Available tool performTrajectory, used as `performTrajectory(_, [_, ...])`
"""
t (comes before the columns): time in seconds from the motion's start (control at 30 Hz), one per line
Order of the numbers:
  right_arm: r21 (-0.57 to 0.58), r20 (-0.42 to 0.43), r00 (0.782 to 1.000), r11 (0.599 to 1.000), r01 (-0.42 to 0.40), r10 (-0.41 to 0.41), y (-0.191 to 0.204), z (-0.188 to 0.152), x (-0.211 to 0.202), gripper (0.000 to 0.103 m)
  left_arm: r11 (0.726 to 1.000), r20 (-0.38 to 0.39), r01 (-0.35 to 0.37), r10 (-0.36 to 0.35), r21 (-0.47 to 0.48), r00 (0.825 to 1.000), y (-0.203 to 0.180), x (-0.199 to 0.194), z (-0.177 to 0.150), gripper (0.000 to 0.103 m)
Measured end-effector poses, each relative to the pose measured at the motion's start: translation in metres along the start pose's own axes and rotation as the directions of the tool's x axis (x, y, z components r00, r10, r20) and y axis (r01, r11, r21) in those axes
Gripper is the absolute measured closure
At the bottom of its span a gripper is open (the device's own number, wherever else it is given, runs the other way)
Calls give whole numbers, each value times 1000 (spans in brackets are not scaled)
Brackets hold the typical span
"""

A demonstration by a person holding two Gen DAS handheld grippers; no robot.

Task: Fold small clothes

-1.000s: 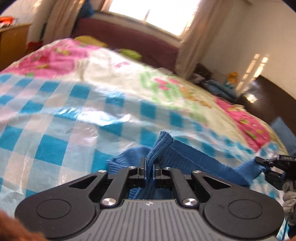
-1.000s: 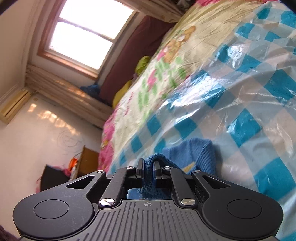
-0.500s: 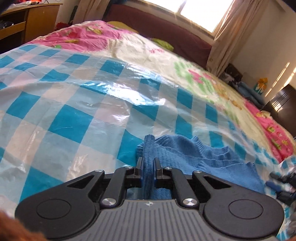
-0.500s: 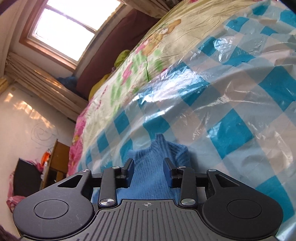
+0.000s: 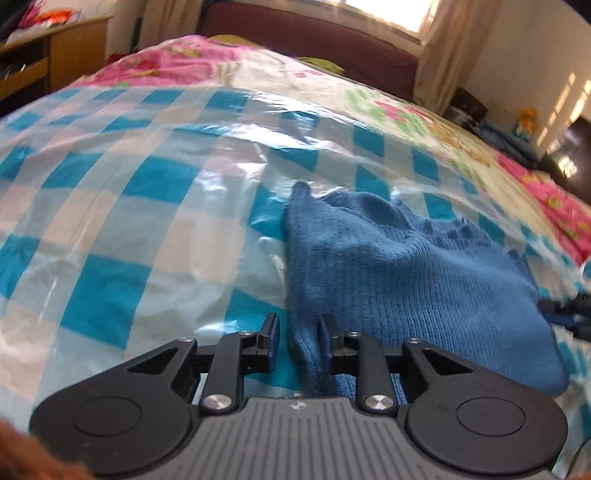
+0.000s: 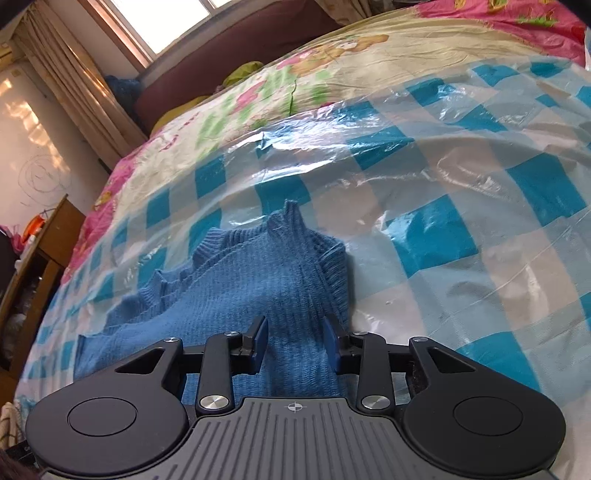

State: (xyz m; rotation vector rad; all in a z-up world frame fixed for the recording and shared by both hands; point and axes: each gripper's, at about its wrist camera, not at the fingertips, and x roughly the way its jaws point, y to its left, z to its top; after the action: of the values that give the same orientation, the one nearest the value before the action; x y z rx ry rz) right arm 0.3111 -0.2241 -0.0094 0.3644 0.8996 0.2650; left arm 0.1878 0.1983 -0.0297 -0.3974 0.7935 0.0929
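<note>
A small blue knitted sweater (image 5: 406, 266) lies folded on the checked plastic sheet (image 5: 129, 206) that covers the bed. My left gripper (image 5: 298, 325) hangs low over its left edge. Its jaws are opening; the knit fold stands between them and is no longer pinched. In the right wrist view the sweater (image 6: 258, 280) shows ribbed cuffs and collar at its far end. My right gripper (image 6: 295, 326) sits over the sweater's right side. Its jaws stand apart and are closing a little, with fabric lying under and between them, unpressed. The right gripper's tips (image 5: 569, 314) peek in at the left view's right edge.
The checked sheet (image 6: 461, 206) spreads wide around the sweater over a floral quilt (image 6: 332, 66). A maroon headboard (image 5: 314, 33) and a curtained window close the far end. A wooden desk (image 5: 55, 59) stands by the bed's left side.
Both grippers came down to the bed with the sweater pinched, then let it go: the right one first, the left one just now. The sweater settled flat on the sheet.
</note>
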Motion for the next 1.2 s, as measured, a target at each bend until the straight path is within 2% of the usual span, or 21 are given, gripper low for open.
performTrajectory(0.07, [1, -7, 999, 999, 36, -36, -5, -1, 0, 68, 1000, 14, 5, -5, -14, 1000, 1, -7, 1, 74])
performTrajectory(0.23, [26, -3, 1000, 1000, -17, 17, -10, -10, -13, 68, 998, 50, 49, -47, -35, 998, -1, -22, 2, 74])
performTrajectory(0.33, [9, -11, 999, 999, -35, 35, -6, -17, -15, 68, 998, 60, 68, -68, -2, 996, -11, -23, 1, 74])
performTrajectory(0.47, [5, -55, 998, 999, -43, 43, -7, -23, -5, 68, 999, 10, 37, -38, 34, 999, -21, -6, -6, 74])
performTrajectory(0.57, [62, -54, 995, 995, -75, 78, -13, -24, -13, 67, 997, 15, 77, -77, 0, 997, -16, -11, -6, 74])
performTrajectory(0.67, [45, -56, 992, 993, -108, 111, -13, -29, -28, 58, 988, -10, 152, -152, -8, 988, -9, -21, -8, 72])
performTrajectory(0.73, [13, -73, 990, 993, -120, 121, -10, -34, -31, 46, 986, -24, 167, -167, 19, 986, -9, -26, -13, 67])
performTrajectory(0.9, [-32, -124, 988, 995, -98, 94, 0, -46, -13, 43, 987, -80, 151, -146, 54, 986, -14, -10, -23, 55])
performTrajectory(0.97, [-13, -126, 987, 995, -100, 98, 1, -46, -10, 43, 988, -83, 151, -147, 36, 986, -13, -5, -24, 56])
performTrajectory(1.0, [-10, -130, 987, 995, -99, 97, 2, -45, -10, 45, 987, -88, 156, -153, 32, 984, -13, -5, -24, 56])
performTrajectory(1.03, [-14, -138, 986, 995, -100, 97, 2, -44, -10, 53, 987, -89, 158, -154, 33, 984, -13, -5, -23, 58])
performTrajectory(1.1, [-29, -165, 982, 995, -95, 88, 2, -45, -10, 68, 987, -106, 154, -148, 46, 983, -13, -5, -23, 73])
performTrajectory(1.13, [-32, -176, 981, 995, -93, 86, 2, -46, -10, 74, 987, -118, 154, -147, 49, 982, -12, -5, -23, 76])
performTrajectory(1.2, [-22, -195, 975, 994, -111, 105, 0, -48, -13, 79, 985, -140, 173, -167, 29, 976, -7, -5, -23, 82])
